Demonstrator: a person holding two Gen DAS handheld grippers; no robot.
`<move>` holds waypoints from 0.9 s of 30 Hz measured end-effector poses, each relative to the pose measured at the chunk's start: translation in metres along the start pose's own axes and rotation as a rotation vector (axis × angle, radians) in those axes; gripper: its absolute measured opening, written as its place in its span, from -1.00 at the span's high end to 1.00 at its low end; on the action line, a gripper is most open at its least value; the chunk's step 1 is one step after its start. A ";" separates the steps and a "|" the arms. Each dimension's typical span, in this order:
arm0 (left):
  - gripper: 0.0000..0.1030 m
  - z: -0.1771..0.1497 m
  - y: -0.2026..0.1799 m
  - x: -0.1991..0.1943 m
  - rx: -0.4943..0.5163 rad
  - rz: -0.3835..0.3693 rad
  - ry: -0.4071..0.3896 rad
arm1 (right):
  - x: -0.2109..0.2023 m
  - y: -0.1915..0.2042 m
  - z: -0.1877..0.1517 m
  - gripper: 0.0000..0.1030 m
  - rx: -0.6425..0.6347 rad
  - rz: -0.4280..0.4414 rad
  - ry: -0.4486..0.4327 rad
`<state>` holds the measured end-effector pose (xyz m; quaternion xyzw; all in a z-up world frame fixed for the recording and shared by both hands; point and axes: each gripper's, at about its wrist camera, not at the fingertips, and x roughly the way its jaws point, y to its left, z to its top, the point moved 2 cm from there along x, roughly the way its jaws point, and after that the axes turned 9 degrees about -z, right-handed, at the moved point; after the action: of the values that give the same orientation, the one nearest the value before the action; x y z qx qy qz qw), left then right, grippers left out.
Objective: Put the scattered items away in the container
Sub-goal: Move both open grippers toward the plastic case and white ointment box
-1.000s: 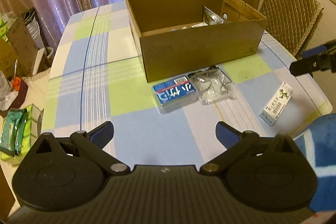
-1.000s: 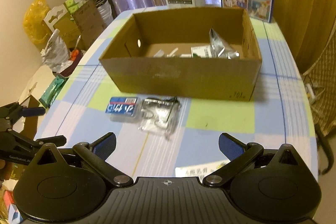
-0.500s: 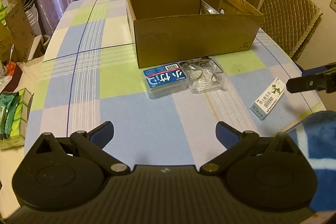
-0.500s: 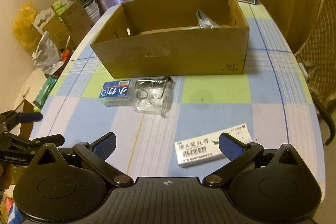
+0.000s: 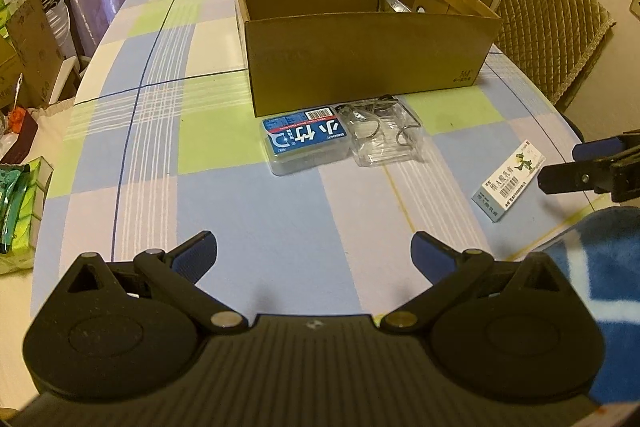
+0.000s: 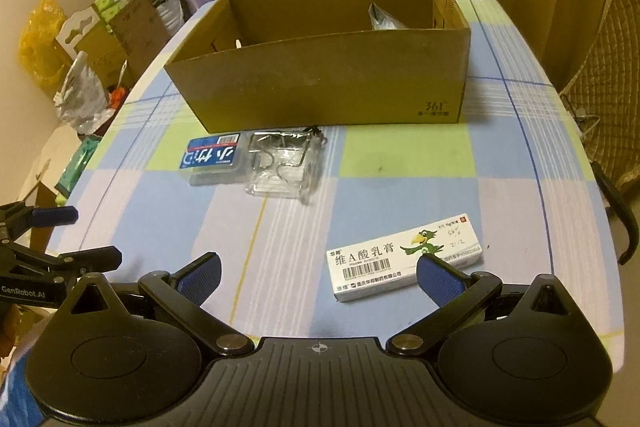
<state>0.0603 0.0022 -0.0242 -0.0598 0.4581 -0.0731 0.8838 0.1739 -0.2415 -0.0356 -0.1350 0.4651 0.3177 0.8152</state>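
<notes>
Box (image 6: 320,87) holds some items; blue case (image 6: 214,157), clear pack (image 6: 280,167), carton (image 6: 404,257) remain on tabletop (image 6: 400,187); both hand-held grippers (image 5: 314,251) (image 6: 318,273) gape empty.

An open brown cardboard box (image 6: 332,83) is standing upright toward the far edge of the table, holding a silvery packet (image 6: 384,21) that is leaning by its right wall. Just in front of the box's near wall, a flat blue-labelled plastic case (image 6: 214,159) and a clear plastic packet of metal hooks (image 6: 282,165) are lying side by side, about touching. A long white ointment carton (image 6: 404,257) with a green parrot is lying flat near the table's near edge, well apart from them.
</notes>
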 end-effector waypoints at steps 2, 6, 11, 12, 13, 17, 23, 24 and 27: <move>-0.97 0.000 -0.001 0.001 0.001 -0.001 0.002 | 0.001 -0.001 0.000 -0.96 0.008 0.003 0.002; -0.97 0.000 -0.001 0.003 -0.002 0.001 0.006 | 0.001 -0.004 0.000 -0.96 0.022 0.010 0.007; -0.97 0.000 -0.002 0.006 0.002 0.002 0.011 | 0.002 -0.004 0.001 -0.96 0.029 0.012 0.010; -0.97 0.000 -0.002 0.006 0.002 0.001 0.012 | 0.002 -0.004 0.001 -0.96 0.029 0.013 0.010; -0.97 0.000 -0.002 0.007 0.001 0.001 0.013 | 0.002 -0.004 0.001 -0.96 0.029 0.013 0.011; -0.97 0.001 -0.002 0.009 0.003 0.001 0.016 | 0.002 -0.005 0.001 -0.96 0.037 0.017 0.014; -0.97 0.002 -0.004 0.011 0.011 -0.004 0.018 | 0.002 -0.009 0.001 -0.96 0.063 0.027 0.018; -0.97 0.002 -0.004 0.012 0.012 -0.004 0.019 | 0.002 -0.010 0.001 -0.96 0.069 0.028 0.020; -0.97 0.004 -0.004 0.013 0.013 -0.005 0.020 | 0.002 -0.012 0.001 -0.96 0.080 0.029 0.024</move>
<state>0.0703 -0.0036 -0.0318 -0.0545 0.4664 -0.0788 0.8794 0.1829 -0.2493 -0.0377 -0.0993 0.4892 0.3088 0.8096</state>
